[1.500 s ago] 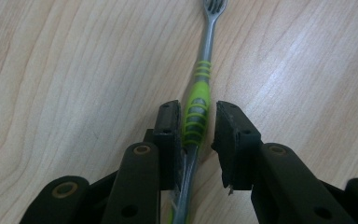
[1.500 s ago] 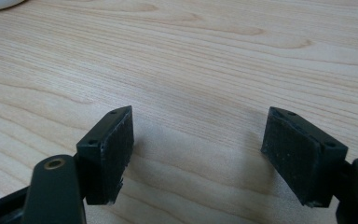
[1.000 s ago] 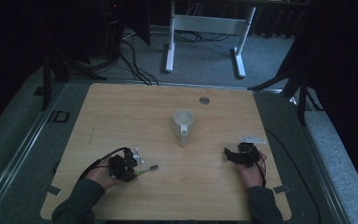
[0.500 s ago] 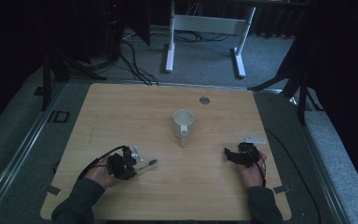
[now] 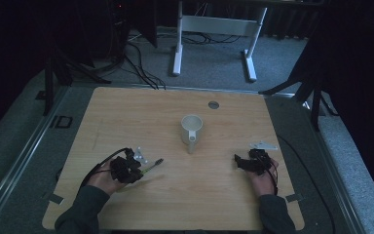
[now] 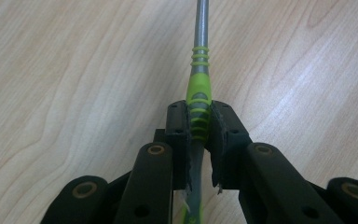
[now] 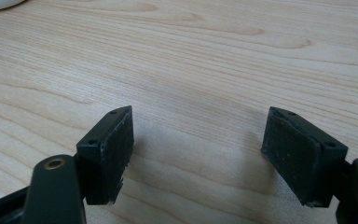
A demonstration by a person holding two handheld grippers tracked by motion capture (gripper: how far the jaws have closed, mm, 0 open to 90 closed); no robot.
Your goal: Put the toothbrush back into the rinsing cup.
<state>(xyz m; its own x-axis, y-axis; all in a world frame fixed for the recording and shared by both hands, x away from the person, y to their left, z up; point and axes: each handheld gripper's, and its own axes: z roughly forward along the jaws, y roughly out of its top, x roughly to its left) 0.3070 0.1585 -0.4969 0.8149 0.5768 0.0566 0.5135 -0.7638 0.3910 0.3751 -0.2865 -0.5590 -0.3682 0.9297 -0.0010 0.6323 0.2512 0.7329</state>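
Left gripper [image 6: 198,128] clamped on the green-and-grey handle of a slim metal-shafted tool [image 6: 199,88] low over the pale wooden table [image 5: 126,112], white ceramic mug [image 5: 191,129] mid-table, right gripper [image 7: 198,149] resting with jaws wide, nothing between.

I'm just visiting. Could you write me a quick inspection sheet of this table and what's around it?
Surface: wooden table, bare, with a round grommet.
Job's things: green-handled tool, metal shaft pointing away; white mug mid-table, upright.
Clutter: nothing seen.
Grippers: left gripper shut on the tool's handle; right gripper open, nothing between its fingers.
Cables: black cable looping from the left gripper.
Surroundings: grey carpet, white desk frame behind.
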